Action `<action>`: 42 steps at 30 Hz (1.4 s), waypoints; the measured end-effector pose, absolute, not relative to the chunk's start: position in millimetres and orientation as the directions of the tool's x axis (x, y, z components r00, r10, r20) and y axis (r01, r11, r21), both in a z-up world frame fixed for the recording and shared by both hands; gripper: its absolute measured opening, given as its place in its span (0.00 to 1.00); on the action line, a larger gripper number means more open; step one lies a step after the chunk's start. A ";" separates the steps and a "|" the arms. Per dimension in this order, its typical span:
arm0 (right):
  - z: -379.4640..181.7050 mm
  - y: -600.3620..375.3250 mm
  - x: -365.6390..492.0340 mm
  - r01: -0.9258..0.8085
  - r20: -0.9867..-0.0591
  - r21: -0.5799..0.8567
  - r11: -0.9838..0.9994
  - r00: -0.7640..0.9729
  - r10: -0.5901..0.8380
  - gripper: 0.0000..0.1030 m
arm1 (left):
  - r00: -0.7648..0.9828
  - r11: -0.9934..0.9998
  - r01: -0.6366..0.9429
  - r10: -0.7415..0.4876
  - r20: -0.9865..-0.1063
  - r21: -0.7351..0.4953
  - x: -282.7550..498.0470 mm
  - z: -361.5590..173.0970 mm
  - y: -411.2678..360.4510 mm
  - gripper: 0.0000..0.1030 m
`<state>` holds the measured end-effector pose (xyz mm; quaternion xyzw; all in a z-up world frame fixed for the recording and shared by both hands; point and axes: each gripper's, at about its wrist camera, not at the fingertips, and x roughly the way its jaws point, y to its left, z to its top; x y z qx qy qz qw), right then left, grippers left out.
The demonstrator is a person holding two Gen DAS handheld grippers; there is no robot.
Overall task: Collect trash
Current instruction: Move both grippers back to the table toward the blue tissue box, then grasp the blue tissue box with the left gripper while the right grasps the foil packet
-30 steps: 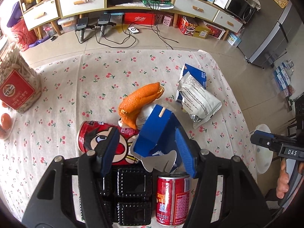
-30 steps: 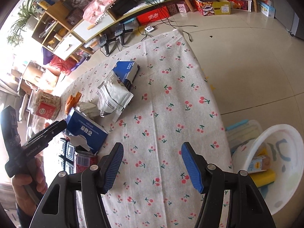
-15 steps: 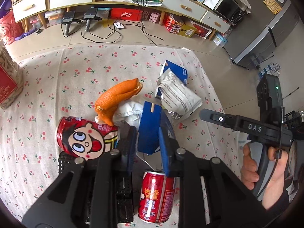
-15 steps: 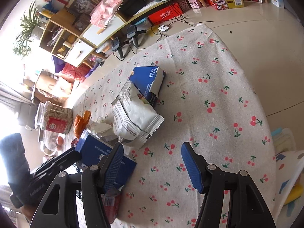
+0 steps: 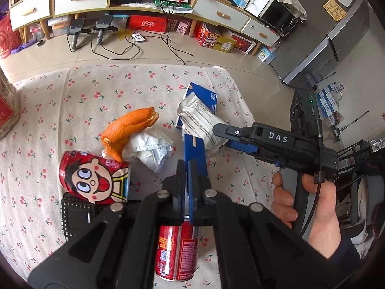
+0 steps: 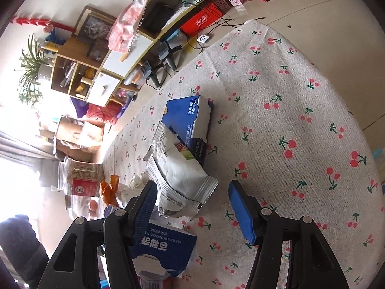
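The left claw point(image 5: 186, 168) was pinched nearly closed on the flattened blue carton point(image 5: 195, 154), which stood on edge between its fingers. Just below that claw an upright red can point(image 5: 176, 252) stood on the bench point(image 5: 72, 91), and to its left a red cartoon can point(image 5: 93, 177) lay on its side against a black tray point(image 5: 74, 214). Beyond them a crumpled white tissue point(image 5: 151, 147) lay under a curl of orange peel point(image 5: 130, 126).

The right claw point(image 6: 192, 208) was spread wide and held nothing, hovering over the cherry-print cloth with the silver snack wrapper point(image 6: 178, 175) just ahead of its left finger. That wrapper rested partly on a blue box point(image 6: 189, 120) lying flat behind it. A jar point(image 6: 80, 177) stood farther off at the bench's far side.
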<state>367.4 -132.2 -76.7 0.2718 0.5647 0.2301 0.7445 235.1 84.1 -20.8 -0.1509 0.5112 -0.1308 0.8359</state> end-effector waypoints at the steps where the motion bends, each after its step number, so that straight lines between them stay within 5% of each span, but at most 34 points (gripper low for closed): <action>1: -76.7 -130.9 367.6 -0.042 -0.715 0.665 0.746 0.254 0.652 0.45 | 0.433 0.913 0.065 -0.389 -0.813 -0.403 235.7 -23.6 83.5 0.02; 2: -77.1 -131.5 367.4 -0.043 -0.711 0.671 0.741 0.247 0.658 0.33 | 0.426 0.908 0.065 -0.400 -0.812 -0.414 236.0 -26.0 82.3 0.02; 5: -76.0 -130.3 365.7 -0.049 -0.704 0.680 0.732 0.238 0.670 0.21 | 0.406 0.890 0.070 -0.438 -0.802 -0.451 235.7 -31.1 76.1 0.07; 8: -73.8 -129.1 363.2 -0.065 -0.711 0.669 0.740 0.233 0.663 0.15 | 0.401 0.910 0.063 -0.399 -0.824 -0.410 235.3 -33.4 69.5 0.31; 14: -48.3 -132.4 356.6 -0.117 -0.694 0.663 0.739 0.275 0.666 0.08 | 0.368 0.933 0.094 -0.357 -0.858 -0.348 231.0 -38.2 55.1 0.50; 30: -9.0 -158.2 340.2 -0.182 -0.692 0.613 0.769 0.345 0.634 0.06 | 0.301 0.955 0.248 -0.237 -0.924 -0.164 210.5 -54.7 -7.4 0.50; 36: -41.7 -170.0 351.8 -0.070 -0.722 0.637 0.767 0.293 0.627 0.19 | 0.294 0.959 0.253 -0.201 -0.935 -0.127 208.3 -66.9 -19.7 0.63; 38: -53.1 -172.7 354.5 -0.040 -0.750 0.613 0.789 0.286 0.597 0.47 | 0.308 0.962 0.248 -0.187 -0.933 -0.111 206.9 -67.2 -19.8 0.63; 40: -62.0 -172.6 355.6 -0.032 -0.764 0.599 0.800 0.279 0.582 0.53 | 0.321 0.961 0.245 -0.208 -0.924 -0.131 204.8 -65.8 -18.8 0.63; 42: -66.7 -170.7 356.2 -0.040 -0.759 0.606 0.795 0.272 0.592 0.53 | 0.325 0.958 0.246 -0.227 -0.918 -0.150 203.9 -64.0 -17.3 0.32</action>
